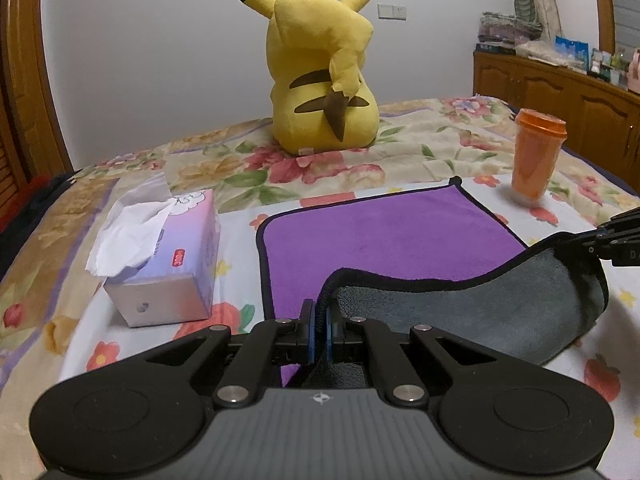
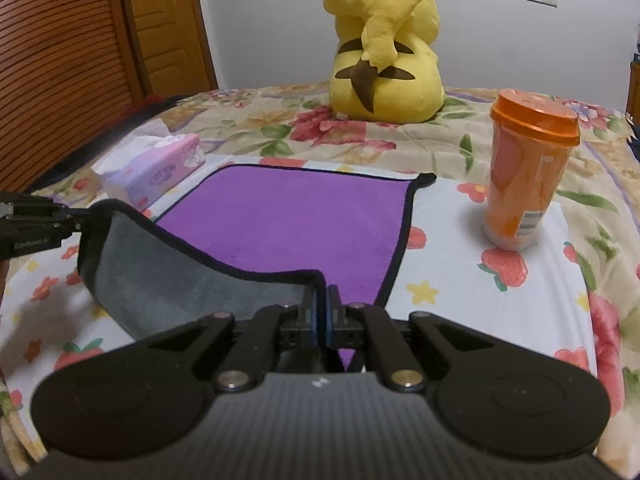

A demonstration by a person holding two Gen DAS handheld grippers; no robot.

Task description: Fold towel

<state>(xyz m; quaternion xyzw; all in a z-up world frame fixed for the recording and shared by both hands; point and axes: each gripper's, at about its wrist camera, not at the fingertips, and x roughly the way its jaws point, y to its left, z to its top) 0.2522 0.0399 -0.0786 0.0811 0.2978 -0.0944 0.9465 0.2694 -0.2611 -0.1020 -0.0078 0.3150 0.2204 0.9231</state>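
left gripper (image 1: 320,322): nearest in the left wrist view, blue-padded fingers (image 1: 308,320) pressed together on the near-left corner of the towel, black hem pinched between them; also seen at the left edge of the right wrist view (image 2: 78,216), tips on that same corner.
right gripper (image 2: 322,312): fingers clamped on the near-right corner of the towel, hem caught between the pads; in the left wrist view it comes in from the right edge (image 1: 592,240), tips on the lifted corner.
towel (image 1: 384,236): purple top, grey underside, black trim. Near edge raised off the bed between the two grippers, grey side (image 2: 168,280) facing the cameras, hem sagging in a curve between the two pinched corners. Far part lies flat on the bedspread, purple side up (image 2: 288,224).
bedspread (image 1: 400,148): floral print, under everything.
tissue box (image 1: 164,256): left of the towel, near its left edge but not touching, white tissue sticking out the top.
orange cup (image 2: 528,176): lidded, upright, right of the towel's far-right corner, apart from it.
plush toy (image 1: 324,68): yellow, sits farther back on the bed, back to the cameras.
cabinet (image 1: 560,92): wooden, far right by the wall, clutter on top.
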